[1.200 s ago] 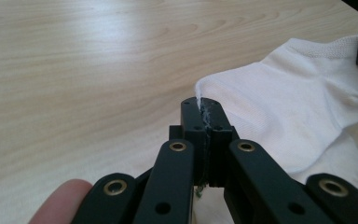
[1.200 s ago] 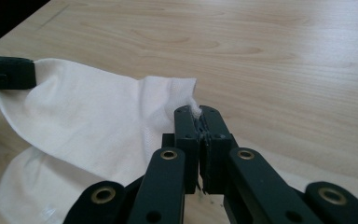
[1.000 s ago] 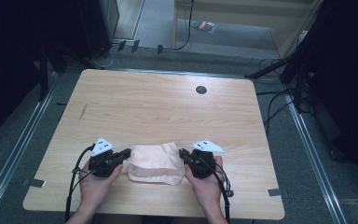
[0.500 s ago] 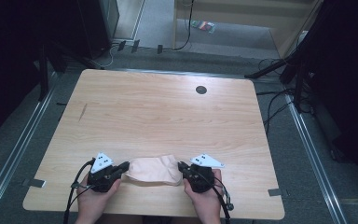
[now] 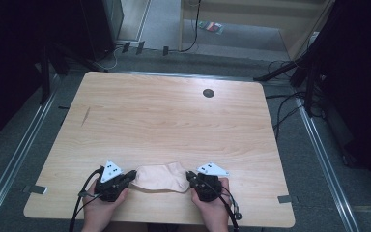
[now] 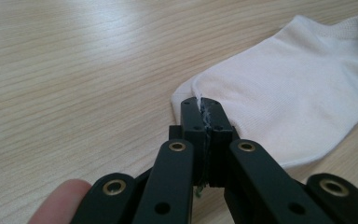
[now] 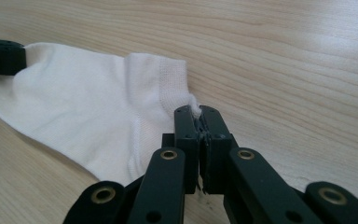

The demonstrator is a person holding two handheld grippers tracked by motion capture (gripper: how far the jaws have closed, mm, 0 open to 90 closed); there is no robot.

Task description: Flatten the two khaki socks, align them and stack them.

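**Sock stretched between both grippers at the near edge**

Close to the near edge of the surface (image 5: pixel 174 116), a white sock (image 5: pixel 160 177) lies spread flat, its long axis running side to side, parallel to that edge. Each end is pinched. The left gripper (image 5: pixel 131 175) has its jaws closed tight on one end of the sock (image 6: pixel 279 88), a thin fold of fabric caught between the pads. The right gripper (image 5: pixel 189 176) is likewise clamped on the opposite end, at the ribbed cuff of the sock (image 7: pixel 88 107), with a tuft of cloth poking up between the jaws.

So the sock lies directly between the two pairs of jaws: rightward from the left one, leftward from the right one, and neither hand is nearer than the other. Any coming move, whether a fold or a release, would likely turn on this shared axis, since pulling apart tightens the cloth and bringing the ends together slackens it.

Farther off, the surface is bare wood, apart from a small dark round spot (image 5: pixel 208 93) near the far edge.
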